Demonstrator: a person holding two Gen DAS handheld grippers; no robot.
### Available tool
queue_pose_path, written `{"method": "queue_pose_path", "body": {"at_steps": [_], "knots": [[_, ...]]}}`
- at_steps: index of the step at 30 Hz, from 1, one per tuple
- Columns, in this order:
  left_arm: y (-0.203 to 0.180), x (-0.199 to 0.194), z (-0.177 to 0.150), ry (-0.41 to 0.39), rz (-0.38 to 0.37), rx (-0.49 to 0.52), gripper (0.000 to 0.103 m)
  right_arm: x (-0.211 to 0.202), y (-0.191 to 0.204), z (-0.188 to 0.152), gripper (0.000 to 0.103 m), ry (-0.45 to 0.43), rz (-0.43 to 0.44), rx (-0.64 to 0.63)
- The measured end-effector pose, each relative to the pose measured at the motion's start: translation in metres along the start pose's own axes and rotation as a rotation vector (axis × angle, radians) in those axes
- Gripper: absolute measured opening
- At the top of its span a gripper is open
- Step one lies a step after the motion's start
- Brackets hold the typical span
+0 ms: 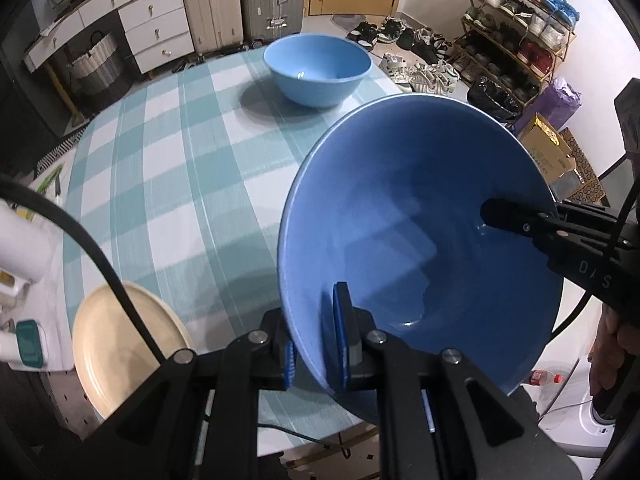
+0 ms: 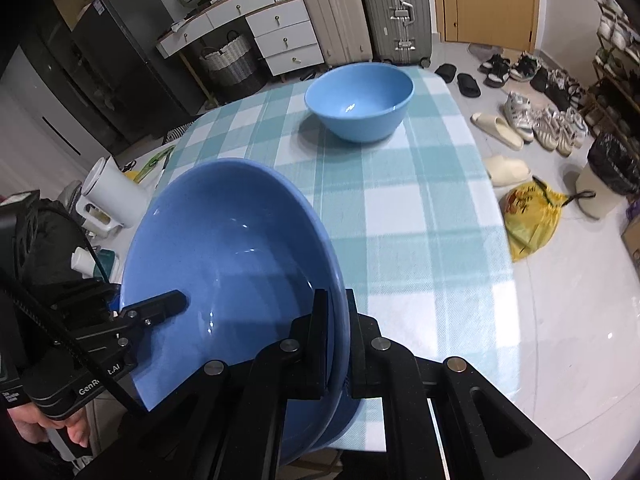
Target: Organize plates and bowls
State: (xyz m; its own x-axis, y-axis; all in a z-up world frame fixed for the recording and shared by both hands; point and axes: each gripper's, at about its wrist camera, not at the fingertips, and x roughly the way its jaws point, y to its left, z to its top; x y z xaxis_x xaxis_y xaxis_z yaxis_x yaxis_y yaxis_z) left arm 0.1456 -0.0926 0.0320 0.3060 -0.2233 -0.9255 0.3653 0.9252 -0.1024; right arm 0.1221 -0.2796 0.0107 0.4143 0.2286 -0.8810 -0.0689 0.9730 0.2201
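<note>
near the surface's [image 1: 192,168] near-left edge, a cream plate [image 1: 120,344], lying flat, partly hidden by a cable. just right of it, left tongs [image 1: 316,344] clamped on the near-left rim of the dark blue bowl [image 1: 420,240], one blue pad [image 1: 340,332] inside the wall and one outside. held clear of the checked cloth over the near edge, mouth up and tipped a little. on the opposite rim, right tongs [image 2: 334,344] clamped too, one finger inside and one outside, so shared about equally between both hands.

straight ahead from both tongs, well apart, at the far edge of the surface: the light blue bowl [image 1: 318,70], upright, mouth open, nothing inside. round, so no long axis to line up. likely a nesting move: carry forward across the cloth, level the rim, lower inside. neither hand clearly nearer; seemingly smaller than the held one, so fit uncertain.
</note>
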Motion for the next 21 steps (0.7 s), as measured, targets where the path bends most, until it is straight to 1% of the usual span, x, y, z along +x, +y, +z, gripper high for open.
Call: {"method": "queue_pose_path", "body": {"at_steps": [2,8,13,17,21], "knots": [[0.003,0.005,-0.01,0.014,-0.018,-0.02,0.013,0.005,0.003,-0.009,0.006,0.016,-0.005,-0.01],[0.004,0.019,-0.029,0.028,0.0,-0.046,0.013,0.021,0.004,-0.029,0.006,0.031,0.001,0.016],[-0.003,0.029,-0.037,0.034,0.06,-0.03,0.013,0.033,-0.002,-0.037,0.006,0.046,0.014,0.031],[-0.012,0.034,-0.042,0.031,0.105,0.008,0.015,0.037,-0.008,-0.043,0.006,0.058,0.013,0.04],[-0.019,0.04,-0.045,0.031,0.156,0.048,0.017,0.043,-0.01,-0.049,0.006,0.067,-0.006,0.028]]}}
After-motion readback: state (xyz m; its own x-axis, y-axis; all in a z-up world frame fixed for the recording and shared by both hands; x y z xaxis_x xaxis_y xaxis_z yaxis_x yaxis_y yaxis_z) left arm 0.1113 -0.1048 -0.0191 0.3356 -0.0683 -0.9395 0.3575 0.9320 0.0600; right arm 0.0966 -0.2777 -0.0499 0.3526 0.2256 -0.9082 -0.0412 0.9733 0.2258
